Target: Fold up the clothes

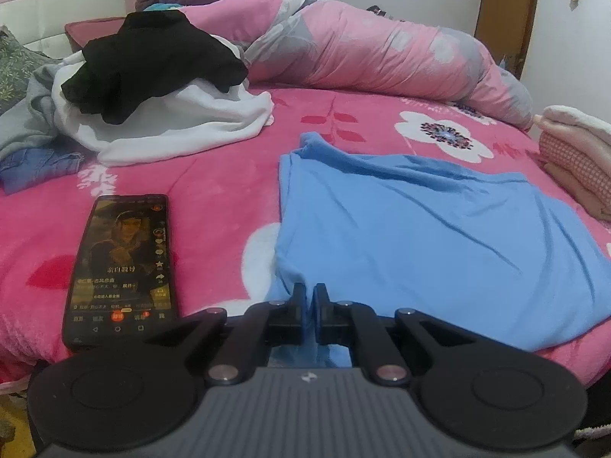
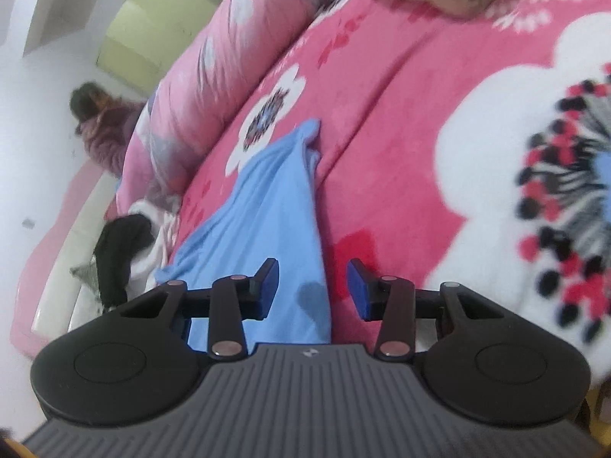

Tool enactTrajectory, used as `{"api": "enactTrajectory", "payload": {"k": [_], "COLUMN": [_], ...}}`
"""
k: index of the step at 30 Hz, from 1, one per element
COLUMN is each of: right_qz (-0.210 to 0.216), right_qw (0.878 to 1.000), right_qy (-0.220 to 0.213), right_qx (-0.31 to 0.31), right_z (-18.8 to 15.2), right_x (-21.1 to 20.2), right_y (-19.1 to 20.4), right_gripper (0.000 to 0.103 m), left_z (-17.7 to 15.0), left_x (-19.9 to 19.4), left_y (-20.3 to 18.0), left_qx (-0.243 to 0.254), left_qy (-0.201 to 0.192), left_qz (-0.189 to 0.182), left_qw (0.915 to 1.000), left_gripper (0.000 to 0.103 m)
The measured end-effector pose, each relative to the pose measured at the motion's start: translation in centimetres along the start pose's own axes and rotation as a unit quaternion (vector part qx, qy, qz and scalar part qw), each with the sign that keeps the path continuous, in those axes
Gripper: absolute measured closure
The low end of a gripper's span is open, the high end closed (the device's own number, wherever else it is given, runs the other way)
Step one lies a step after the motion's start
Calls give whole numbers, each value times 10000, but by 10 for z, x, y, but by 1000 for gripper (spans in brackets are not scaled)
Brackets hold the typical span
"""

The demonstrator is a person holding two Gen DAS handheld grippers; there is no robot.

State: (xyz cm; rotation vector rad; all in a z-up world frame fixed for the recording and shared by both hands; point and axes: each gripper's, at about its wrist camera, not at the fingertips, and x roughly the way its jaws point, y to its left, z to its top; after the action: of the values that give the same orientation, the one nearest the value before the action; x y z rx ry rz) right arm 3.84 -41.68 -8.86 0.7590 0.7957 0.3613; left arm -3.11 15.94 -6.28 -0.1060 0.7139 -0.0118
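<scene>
A light blue garment [image 1: 420, 236] lies spread on the pink flowered blanket [image 1: 214, 191]. My left gripper [image 1: 310, 297] is shut on the garment's near left edge, with blue cloth between the pads. In the right wrist view the same blue garment [image 2: 267, 221] runs away from the camera in a long strip. My right gripper [image 2: 312, 286] is open just above its near right edge, with nothing between the fingers. That view is tilted and blurred.
A phone [image 1: 122, 267] with its screen lit lies left of the garment. A heap of black, white and grey clothes [image 1: 152, 87] lies at the back left. A rolled pink quilt [image 1: 362, 49] runs along the back. Folded pink clothes [image 1: 580, 152] sit at right. A person [image 2: 103, 126] sits beyond the bed.
</scene>
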Motion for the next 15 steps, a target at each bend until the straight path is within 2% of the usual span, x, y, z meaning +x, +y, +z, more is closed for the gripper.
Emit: {"api": "enactTrajectory", "payload": {"k": [1, 3, 5, 8, 11, 13, 15], "right_qz": [9, 1, -53, -284, -247, -113, 11], "right_qw": [9998, 9976, 9930, 9751, 9557, 9509, 9523], "right_qy": [50, 46, -112, -413, -629, -652, -592], "right_qx": [-206, -691, -1177, -2160, -2866, -3023, -2993], "right_z": [-2, -7, -14, -27, -41, -44, -40], "right_x": [2, 4, 0, -8, -15, -17, -16], "right_y": [5, 16, 27, 47, 58, 56, 49], "right_gripper": [67, 85, 89, 91, 91, 91, 91], "left_z": [0, 1, 1, 2, 4, 4, 4], "left_x": [1, 4, 6, 8, 10, 11, 12], "left_y": [0, -1, -3, -6, -10, -12, -13], "left_qx": [-7, -36, -64, -61, -17, 9, -3], "left_qy": [15, 56, 100, 141, 159, 145, 118], "left_qz": [29, 89, 140, 224, 300, 320, 327], "left_qw": [10000, 9999, 9998, 9996, 9994, 9994, 9994], "left_gripper": [98, 98, 98, 98, 98, 98, 98]}}
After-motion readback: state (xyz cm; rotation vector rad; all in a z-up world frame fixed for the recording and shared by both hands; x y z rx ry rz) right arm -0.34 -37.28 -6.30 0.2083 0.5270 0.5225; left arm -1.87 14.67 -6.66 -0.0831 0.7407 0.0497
